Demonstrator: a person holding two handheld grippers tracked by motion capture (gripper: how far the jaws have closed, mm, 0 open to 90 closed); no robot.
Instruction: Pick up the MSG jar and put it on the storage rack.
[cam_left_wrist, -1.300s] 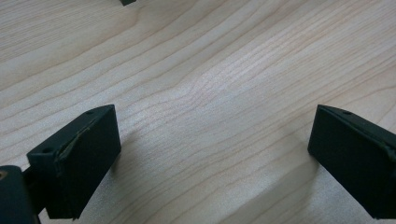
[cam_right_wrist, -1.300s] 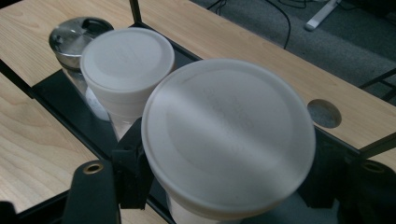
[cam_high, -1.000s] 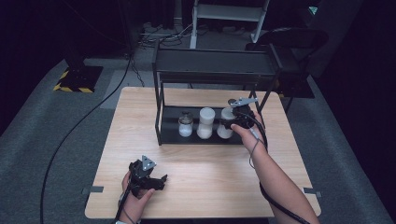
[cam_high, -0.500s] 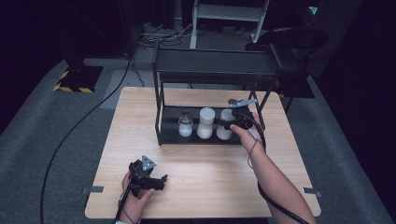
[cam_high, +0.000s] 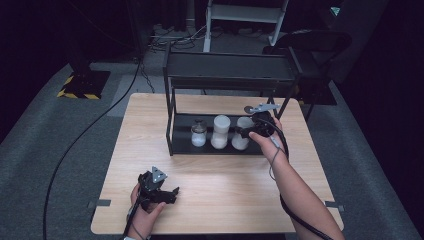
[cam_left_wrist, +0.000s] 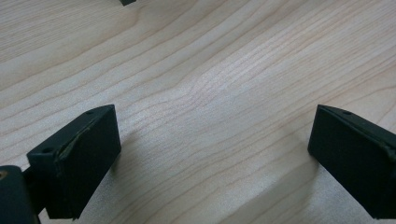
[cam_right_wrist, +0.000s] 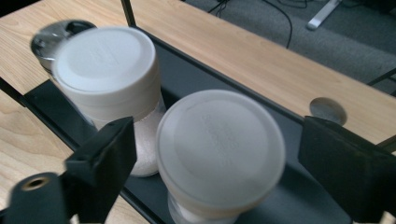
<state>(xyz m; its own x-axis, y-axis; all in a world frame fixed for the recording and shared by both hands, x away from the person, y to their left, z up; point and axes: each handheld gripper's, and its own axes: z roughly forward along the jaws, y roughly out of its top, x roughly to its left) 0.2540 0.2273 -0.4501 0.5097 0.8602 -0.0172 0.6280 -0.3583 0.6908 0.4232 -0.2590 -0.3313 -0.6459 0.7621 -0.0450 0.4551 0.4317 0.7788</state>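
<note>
With its jaws just opened and holding nothing, the right gripper (cam_right_wrist: 215, 163) straddles the rightmost jar (cam_right_wrist: 219, 149) on the shelf (cam_high: 180, 135), so closing on it probably comes next.

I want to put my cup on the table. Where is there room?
The tabletop is bare left of the black rack, and between the rack and the two hands. It is crowded on the rack's bottom shelf, where three jars stand side by side.
</note>
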